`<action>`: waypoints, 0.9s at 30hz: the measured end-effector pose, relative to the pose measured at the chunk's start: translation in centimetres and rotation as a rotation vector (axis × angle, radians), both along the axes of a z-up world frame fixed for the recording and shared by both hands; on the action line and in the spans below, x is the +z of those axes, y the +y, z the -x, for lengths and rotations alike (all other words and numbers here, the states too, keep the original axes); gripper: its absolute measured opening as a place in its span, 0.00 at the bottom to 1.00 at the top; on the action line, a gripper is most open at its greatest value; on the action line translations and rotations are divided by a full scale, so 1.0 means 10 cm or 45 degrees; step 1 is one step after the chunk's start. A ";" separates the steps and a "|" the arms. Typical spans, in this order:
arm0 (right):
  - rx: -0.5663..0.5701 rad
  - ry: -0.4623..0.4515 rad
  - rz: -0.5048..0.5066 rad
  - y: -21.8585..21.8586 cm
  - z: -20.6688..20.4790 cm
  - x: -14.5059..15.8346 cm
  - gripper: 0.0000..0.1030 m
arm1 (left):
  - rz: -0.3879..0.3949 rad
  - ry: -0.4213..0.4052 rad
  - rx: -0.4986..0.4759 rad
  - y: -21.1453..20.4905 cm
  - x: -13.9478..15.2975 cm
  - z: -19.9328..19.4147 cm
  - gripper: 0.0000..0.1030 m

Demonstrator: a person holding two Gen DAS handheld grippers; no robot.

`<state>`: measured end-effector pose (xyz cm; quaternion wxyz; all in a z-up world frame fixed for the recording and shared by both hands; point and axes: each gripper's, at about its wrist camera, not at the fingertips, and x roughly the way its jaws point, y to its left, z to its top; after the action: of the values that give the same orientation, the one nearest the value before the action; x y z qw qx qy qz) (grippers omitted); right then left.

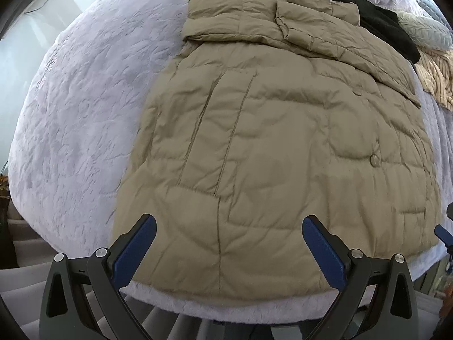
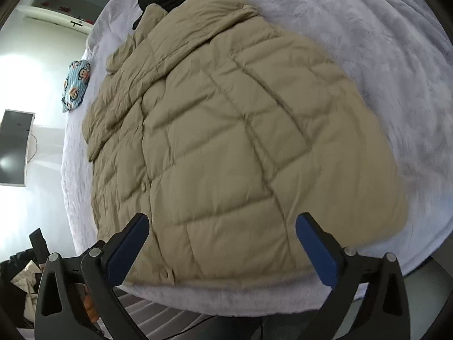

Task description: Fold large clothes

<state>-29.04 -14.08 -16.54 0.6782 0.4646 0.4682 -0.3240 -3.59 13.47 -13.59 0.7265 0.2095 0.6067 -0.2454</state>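
on lavender bed (image 1: 70, 99), beige quilted coat (image 1: 269, 147) hem near edge, bare bedding left

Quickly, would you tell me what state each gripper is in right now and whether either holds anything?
Left gripper: open, holding nothing, above the tan puffer coat.
Right gripper: open wide, holding nothing, above the same coat.

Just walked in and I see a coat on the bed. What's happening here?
A person with a gripper in each hand is folding a tan puffer coat spread on a pale blanket. Both the left gripper and right gripper hang open above its hem, holding nothing. A sleeve looks folded across the top.
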 end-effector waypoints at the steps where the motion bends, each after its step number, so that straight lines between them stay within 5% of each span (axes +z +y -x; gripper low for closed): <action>1: 0.001 0.003 -0.001 0.04 0.00 0.01 1.00 | 0.000 0.003 0.000 0.02 0.01 0.00 1.00; 7: -0.035 0.017 -0.007 0.23 0.05 0.08 1.00 | 0.035 0.040 -0.007 0.16 0.09 0.03 1.00; 13: -0.041 0.078 -0.178 0.29 0.08 -0.07 1.00 | 0.121 0.163 0.090 0.43 0.05 -0.03 1.00; 18: -0.099 0.086 -0.193 0.23 0.22 -0.10 1.00 | 0.192 0.287 0.171 0.67 -0.06 -0.05 1.00; 27: -0.550 -0.028 -0.367 -0.01 1.01 -0.40 1.00 | 0.353 0.567 0.361 1.01 -0.45 -0.07 1.00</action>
<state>-39.10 -14.14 -20.58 0.5250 0.6491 0.3922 -0.3863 -2.91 23.61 -18.08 0.6242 -0.0375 0.7350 -0.2621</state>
